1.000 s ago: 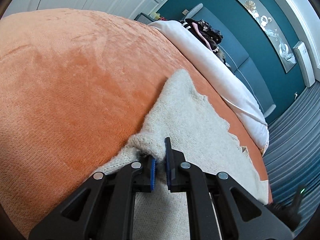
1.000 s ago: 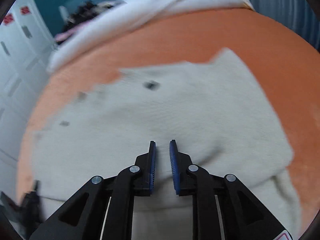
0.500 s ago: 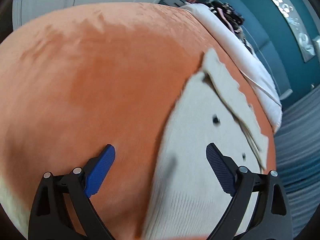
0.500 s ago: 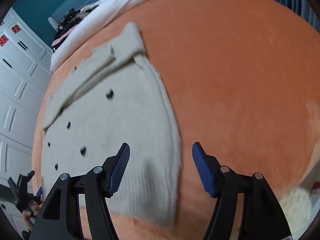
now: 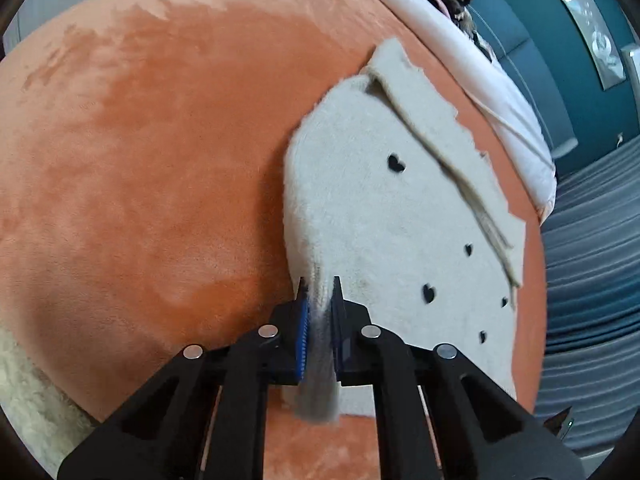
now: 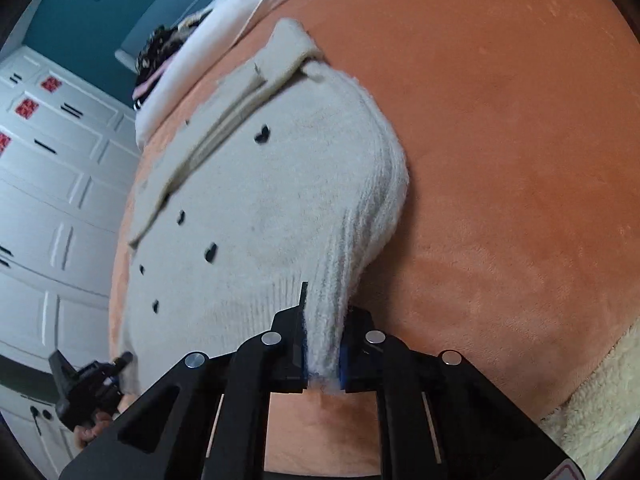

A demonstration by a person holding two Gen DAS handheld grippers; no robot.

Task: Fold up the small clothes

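Seen from the left wrist view, the cream sweater (image 5: 384,216) is spread flat on the orange blanket (image 5: 140,160) of the bed, its long axis running from the gripper away toward the white bedding (image 5: 472,64) at the far edge. Small black hearts are scattered over it, and a folded sleeve (image 5: 436,140) lies along its right side. A wide bare stretch of blanket is left open to the left of the sweater; on the right only a narrow orange strip remains before the bed's edge. The left gripper (image 5: 319,312) is closed on the sweater's near left corner, knit bunched between the blue pads.

From the right wrist view, the sweater (image 6: 272,200) reaches away toward the upper left, with broad bare blanket (image 6: 500,160) to its right. The right gripper (image 6: 323,344) is clamped on the near right corner, ribbed hem gathered between its pads. The left gripper (image 6: 90,380) is visible at the lower left.
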